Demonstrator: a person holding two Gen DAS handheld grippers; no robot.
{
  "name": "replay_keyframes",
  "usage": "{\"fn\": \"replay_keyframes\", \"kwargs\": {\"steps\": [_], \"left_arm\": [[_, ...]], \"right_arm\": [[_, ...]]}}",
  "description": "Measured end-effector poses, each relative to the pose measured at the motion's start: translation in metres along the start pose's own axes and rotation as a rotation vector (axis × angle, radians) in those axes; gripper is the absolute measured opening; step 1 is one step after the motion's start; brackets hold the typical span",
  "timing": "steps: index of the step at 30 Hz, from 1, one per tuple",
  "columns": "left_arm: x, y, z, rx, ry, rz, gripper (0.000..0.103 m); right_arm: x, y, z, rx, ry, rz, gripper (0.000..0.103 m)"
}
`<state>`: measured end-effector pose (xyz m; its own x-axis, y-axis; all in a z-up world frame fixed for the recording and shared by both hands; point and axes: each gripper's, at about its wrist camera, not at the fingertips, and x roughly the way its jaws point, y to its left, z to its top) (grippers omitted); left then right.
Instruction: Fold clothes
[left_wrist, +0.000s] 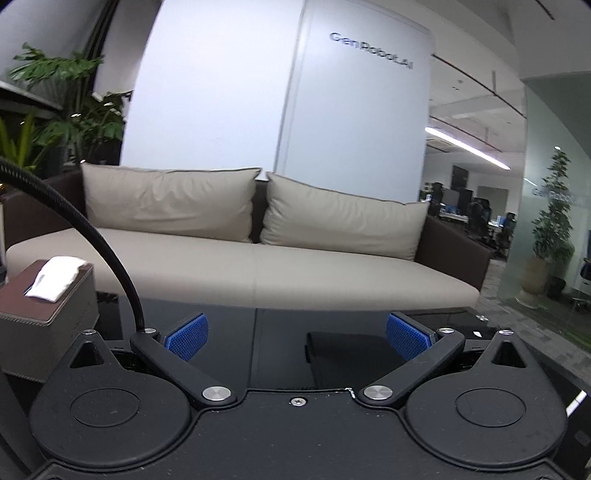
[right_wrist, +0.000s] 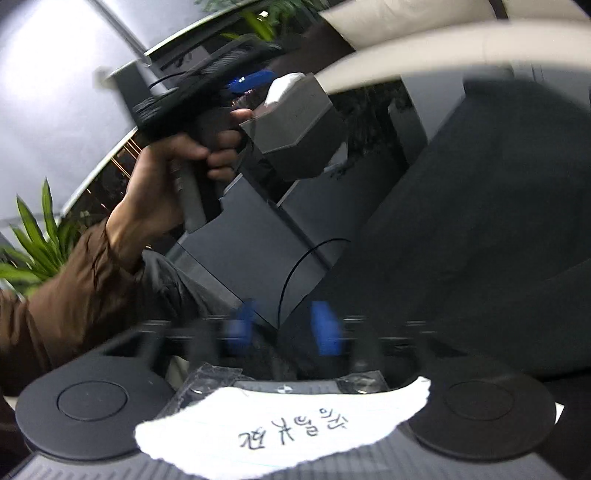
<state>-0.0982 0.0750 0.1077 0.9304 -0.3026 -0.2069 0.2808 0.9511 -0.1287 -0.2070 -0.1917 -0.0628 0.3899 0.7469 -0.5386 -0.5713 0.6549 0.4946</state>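
**Office lounge, dark glass table, both grippers empty**

Beige sofa (left_wrist: 240, 266) with two cushions sits behind a glossy black table (left_wrist: 280, 325), plants off to the sides. Left gripper (left_wrist: 297, 334) hovers over the table with its blue pads (left_wrist: 186, 339) spread wide, nothing between them. A tissue box (left_wrist: 48, 314) stands just left of it. Right wrist view is really blurry: right gripper (right_wrist: 284, 326) has its fingers apart, nothing clamped. It looks over at a hand (right_wrist: 162, 192) in a brown sleeve (right_wrist: 74, 295) gripping the left tool's handle. Dark clothing (right_wrist: 498, 221) lies spread on the table, to the right of the box.
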Motion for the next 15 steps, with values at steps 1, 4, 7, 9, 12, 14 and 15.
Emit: {"fn": "replay_keyframes", "kwargs": {"steps": [1,4,7,9,12,14,15], "left_arm": [[-0.003,0.000,0.000,0.009,-0.015,-0.012,0.102],[-0.012,-0.010,-0.002,0.064,-0.087,-0.079,0.102],[-0.027,-0.021,-0.005,0.158,-0.183,-0.178,0.082],[-0.030,-0.033,-0.005,0.243,-0.183,-0.136,0.003],[-0.033,-0.035,-0.008,0.265,-0.184,-0.202,0.000],[-0.033,-0.034,-0.009,0.244,-0.180,-0.221,0.000],[-0.033,-0.033,-0.010,0.245,-0.183,-0.221,0.000]], "right_arm": [[-0.006,0.002,0.001,-0.037,-0.027,-0.030,0.090],[-0.034,0.016,0.003,-0.151,-0.107,-0.117,0.099],[-0.052,0.027,0.005,-0.208,-0.184,-0.167,0.102],[-0.057,0.032,0.006,-0.209,-0.225,-0.182,0.103],[-0.062,0.033,0.003,-0.168,-0.253,-0.186,0.103],[-0.062,0.033,-0.002,-0.151,-0.266,-0.176,0.103],[-0.063,0.032,-0.004,-0.142,-0.269,-0.167,0.103]]}}
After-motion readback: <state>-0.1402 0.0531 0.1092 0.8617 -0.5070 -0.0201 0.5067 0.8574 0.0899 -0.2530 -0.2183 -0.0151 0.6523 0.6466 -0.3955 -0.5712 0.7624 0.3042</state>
